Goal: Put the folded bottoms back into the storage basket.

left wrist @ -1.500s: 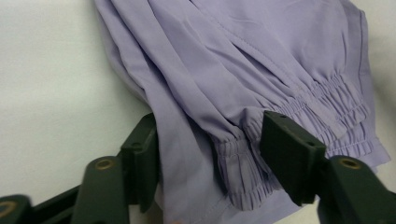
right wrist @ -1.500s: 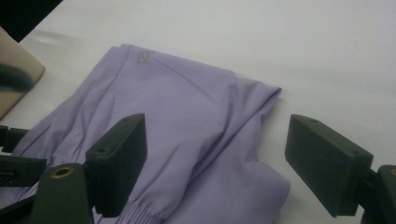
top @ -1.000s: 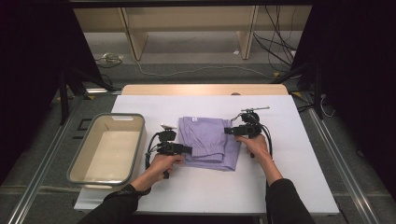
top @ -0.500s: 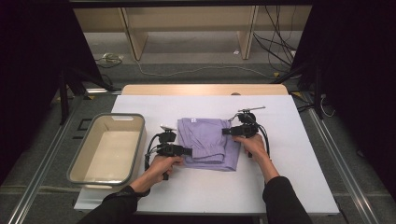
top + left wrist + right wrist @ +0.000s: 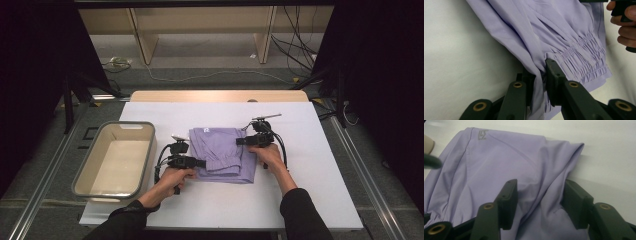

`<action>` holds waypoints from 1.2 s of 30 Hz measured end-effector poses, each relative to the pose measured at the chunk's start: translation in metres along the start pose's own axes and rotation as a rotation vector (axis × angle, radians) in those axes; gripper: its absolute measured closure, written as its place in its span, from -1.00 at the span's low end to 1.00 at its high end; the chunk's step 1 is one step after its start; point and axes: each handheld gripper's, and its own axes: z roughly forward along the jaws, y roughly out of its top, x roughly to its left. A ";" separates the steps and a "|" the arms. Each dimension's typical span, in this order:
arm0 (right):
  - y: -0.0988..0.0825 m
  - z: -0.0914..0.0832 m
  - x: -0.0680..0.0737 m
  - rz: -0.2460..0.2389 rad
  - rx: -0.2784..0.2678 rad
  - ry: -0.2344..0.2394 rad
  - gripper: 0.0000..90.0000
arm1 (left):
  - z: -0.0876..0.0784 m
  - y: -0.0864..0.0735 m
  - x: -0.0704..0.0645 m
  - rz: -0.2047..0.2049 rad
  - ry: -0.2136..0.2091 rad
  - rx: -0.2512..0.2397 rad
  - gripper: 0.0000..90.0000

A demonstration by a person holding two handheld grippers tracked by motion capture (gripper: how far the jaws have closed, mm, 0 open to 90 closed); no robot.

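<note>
Fingers [image 5: 509, 202] straddle lilac garment [image 5: 499, 170]; grey logo [image 5: 482, 135] unreadable.

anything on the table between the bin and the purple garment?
Yes: the left tongs, shut on the garment's near-left edge, sit between it and the beige bin, as the high view shows.
</note>
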 end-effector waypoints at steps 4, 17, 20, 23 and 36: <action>0.000 0.001 0.002 0.015 0.016 0.012 0.33 | -0.001 -0.001 0.000 0.000 -0.006 -0.002 0.75; 0.002 -0.006 0.021 -0.022 0.031 0.067 0.92 | -0.011 -0.008 0.000 0.014 -0.033 0.006 0.78; 0.004 -0.012 0.026 -0.032 0.013 0.082 0.93 | -0.017 -0.010 0.000 0.014 -0.044 0.002 0.79; 0.005 -0.016 0.030 -0.037 0.001 0.093 0.93 | -0.025 -0.011 -0.001 0.010 -0.063 -0.009 0.79; 0.010 -0.042 0.045 -0.055 -0.061 0.144 0.93 | -0.055 -0.013 -0.009 0.031 -0.106 -0.053 0.79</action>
